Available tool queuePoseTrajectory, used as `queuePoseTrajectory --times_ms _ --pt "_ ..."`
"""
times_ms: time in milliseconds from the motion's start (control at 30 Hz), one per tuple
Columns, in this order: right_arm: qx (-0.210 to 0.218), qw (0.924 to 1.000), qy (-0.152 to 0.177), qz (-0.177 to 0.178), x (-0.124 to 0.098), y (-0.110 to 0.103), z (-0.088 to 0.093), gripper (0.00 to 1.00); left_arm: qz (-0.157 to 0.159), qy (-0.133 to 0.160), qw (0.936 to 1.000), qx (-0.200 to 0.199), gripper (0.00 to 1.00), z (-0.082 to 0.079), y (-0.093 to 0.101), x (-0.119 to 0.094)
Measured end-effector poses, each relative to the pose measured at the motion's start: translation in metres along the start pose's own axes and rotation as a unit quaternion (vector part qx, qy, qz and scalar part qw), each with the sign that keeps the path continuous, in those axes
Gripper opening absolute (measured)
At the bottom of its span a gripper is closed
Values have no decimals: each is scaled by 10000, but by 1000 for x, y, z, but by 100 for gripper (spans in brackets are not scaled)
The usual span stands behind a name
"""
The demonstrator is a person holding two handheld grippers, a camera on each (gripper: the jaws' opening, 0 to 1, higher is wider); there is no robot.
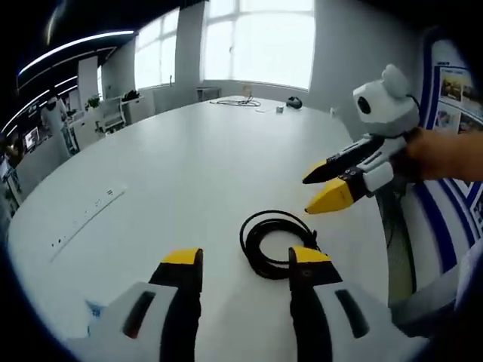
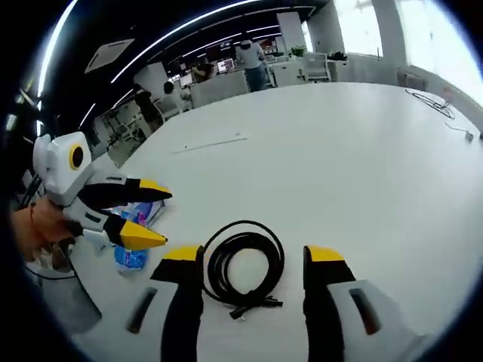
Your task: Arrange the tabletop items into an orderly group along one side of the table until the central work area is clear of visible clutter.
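Observation:
A black cable (image 1: pixel 253 249) wound into a loose coil lies flat on the white round table (image 1: pixel 189 158). My left gripper (image 1: pixel 245 260) is open just short of the coil, with its right jaw tip over the coil's near edge. My right gripper (image 1: pixel 314 191) comes in from the right, open, its yellow tips apart from the cable. In the right gripper view the same cable (image 2: pixel 215 271) lies between the jaws of the open right gripper (image 2: pixel 254 256). The left gripper (image 2: pixel 163 219) is open at the left, over a blue and white packet (image 2: pixel 133 259).
Flush socket strips (image 1: pixel 106 197) (image 2: pixel 211 143) sit in the tabletop. Loose cables (image 1: pixel 234 100) (image 2: pixel 430 102) and a dark small object (image 1: pixel 294 102) lie at the table's far edge. The table edge runs close on the right, near a blue and white wall board (image 1: pixel 453 90). People stand among desks (image 2: pixel 249 53).

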State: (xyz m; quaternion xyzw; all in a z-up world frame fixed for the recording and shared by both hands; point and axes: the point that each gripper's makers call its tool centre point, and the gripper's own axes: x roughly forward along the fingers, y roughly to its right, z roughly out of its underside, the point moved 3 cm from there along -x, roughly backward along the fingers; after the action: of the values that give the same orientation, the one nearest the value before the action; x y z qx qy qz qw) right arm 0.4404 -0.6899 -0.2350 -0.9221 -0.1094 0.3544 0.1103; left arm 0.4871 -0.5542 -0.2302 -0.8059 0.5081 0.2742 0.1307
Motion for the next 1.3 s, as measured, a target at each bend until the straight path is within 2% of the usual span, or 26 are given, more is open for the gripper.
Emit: queuePoseTrajectory --times_ms 267,600,1000,1300 --pt "397 9990 182 101 -14 -15 0 60 -63 101 9999 41 50 -5 -7 -25" --pt "568 9981 221 61 -26 -38 8 62 -192 227 9996 27 55 -7 -21 -65" --pt "884 9956 315 30 -36 -63 19 62 -357 175 9992 85 58 7 -33 -109" --pt "935 9949 372 39 -41 -84 25 63 -447 99 9989 73 58 22 -40 -139"
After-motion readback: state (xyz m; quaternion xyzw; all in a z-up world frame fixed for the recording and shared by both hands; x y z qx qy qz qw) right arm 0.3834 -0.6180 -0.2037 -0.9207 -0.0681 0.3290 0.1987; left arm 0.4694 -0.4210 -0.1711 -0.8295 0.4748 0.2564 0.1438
